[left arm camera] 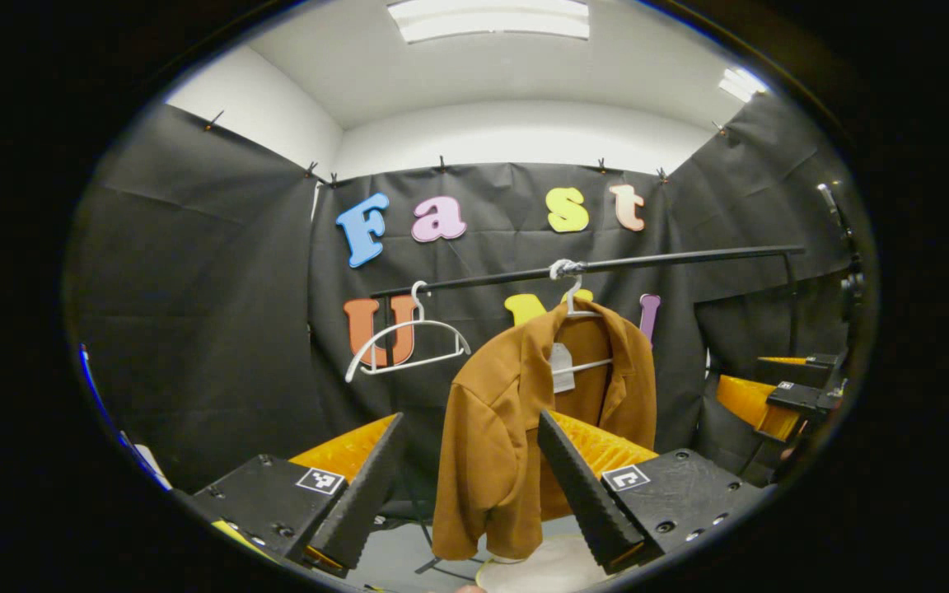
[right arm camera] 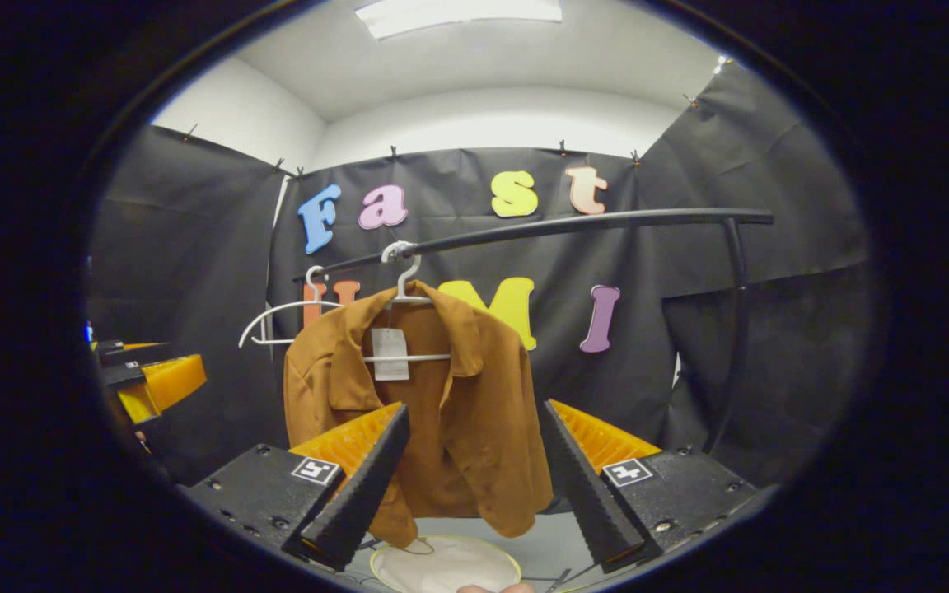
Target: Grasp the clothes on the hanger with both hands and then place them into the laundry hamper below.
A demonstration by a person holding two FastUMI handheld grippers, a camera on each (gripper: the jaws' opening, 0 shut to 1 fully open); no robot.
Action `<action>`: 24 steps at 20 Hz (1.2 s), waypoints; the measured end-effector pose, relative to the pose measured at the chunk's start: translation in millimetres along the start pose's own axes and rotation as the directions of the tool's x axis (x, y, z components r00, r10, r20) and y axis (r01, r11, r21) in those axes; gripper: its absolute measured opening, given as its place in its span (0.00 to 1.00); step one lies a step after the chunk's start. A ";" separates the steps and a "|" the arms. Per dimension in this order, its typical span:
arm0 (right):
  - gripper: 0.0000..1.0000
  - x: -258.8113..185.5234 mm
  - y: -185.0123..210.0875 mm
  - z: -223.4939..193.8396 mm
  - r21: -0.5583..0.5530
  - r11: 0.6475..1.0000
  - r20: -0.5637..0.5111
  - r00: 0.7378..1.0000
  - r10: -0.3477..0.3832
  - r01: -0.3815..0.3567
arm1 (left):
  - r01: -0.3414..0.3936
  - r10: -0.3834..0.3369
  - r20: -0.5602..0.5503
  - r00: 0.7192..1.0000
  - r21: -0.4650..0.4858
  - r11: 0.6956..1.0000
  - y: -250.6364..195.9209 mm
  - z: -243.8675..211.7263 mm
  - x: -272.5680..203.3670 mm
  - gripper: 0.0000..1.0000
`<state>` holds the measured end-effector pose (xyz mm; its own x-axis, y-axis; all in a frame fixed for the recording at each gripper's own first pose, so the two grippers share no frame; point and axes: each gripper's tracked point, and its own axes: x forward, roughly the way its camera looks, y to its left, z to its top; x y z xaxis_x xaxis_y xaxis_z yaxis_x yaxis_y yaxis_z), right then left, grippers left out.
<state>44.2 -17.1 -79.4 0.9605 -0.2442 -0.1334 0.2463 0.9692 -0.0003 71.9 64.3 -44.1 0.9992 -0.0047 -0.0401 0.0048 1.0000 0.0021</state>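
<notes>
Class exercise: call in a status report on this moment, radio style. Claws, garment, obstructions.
Both claws, left and right, open, short of the brown jacket. Jacket on its hanger. Hamper below. Nothing seen in the way.

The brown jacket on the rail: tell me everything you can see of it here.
The brown jacket is a short, collared garment of matte woven-looking cloth, open at the front, with a white tag inside the neck. It hangs on a white hanger hooked over the black rail, one sleeve drooping at the side. Neither gripper touches it; both sets of fingers are spread in front of it.
</notes>
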 end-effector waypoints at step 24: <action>1.00 203.3 10.6 -50.1 0.090 0.963 -0.130 0.956 0.263 -0.252 | -0.110 0.073 -0.181 0.981 -0.206 0.972 -80.8 -62.5 168.8 1.00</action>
<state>235.6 -54.8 -156.2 0.9662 0.0252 -0.2565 0.0067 0.9924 0.1228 237.7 -17.1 -113.5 0.9731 0.0686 -0.2198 -0.1136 0.9734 -0.1990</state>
